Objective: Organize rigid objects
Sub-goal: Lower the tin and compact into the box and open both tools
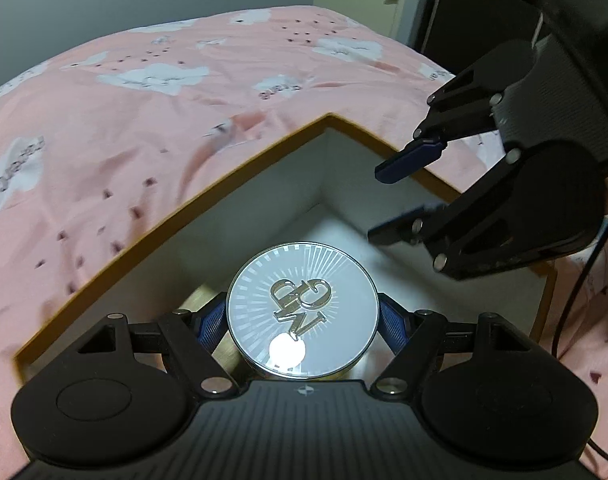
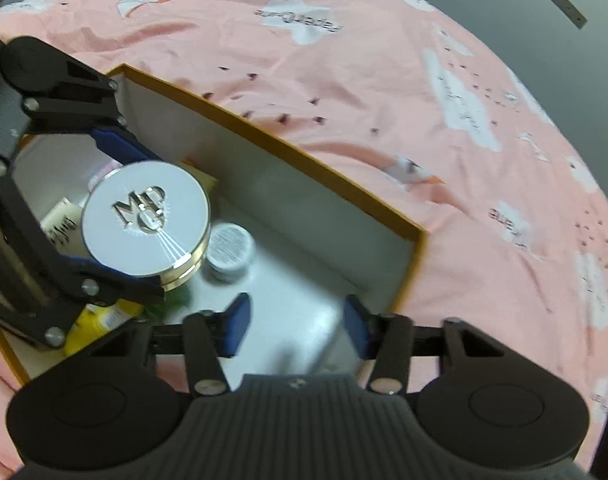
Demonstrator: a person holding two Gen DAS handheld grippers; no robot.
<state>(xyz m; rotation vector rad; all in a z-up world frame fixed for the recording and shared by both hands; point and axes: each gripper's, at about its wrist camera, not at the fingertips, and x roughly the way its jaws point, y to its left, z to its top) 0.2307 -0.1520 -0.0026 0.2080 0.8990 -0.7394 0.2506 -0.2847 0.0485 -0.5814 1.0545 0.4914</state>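
Two grippers hang over an open box [image 2: 304,168] with white inner walls and a mustard-brown rim, which sits on a bed [image 1: 144,120] under a pink cloud-print cover. The left gripper [image 1: 304,322] has its jaws spread wide and clamped on a round silver compact [image 1: 302,312] with a raised monogram on its lid, one blue pad against each side of the rim; the compact is held above the box floor, near one inner corner, and is not yet set down. The right gripper [image 2: 296,326] is empty, its jaws partly apart with nothing between them, hovering over bare box floor. Already lying in the box are a small round white jar [image 2: 228,252], a yellow item [image 2: 100,322] and a pale printed packet [image 2: 62,224], all close under the compact in the right wrist view. To place it well, I would lower the compact flat and level onto a free patch of floor, clear of the jar and the walls, part the jaws only once it rests, then lift straight out. The right gripper should stay clear of that path. A tilted release risks the smooth, shiny compact sliding onto the jar.
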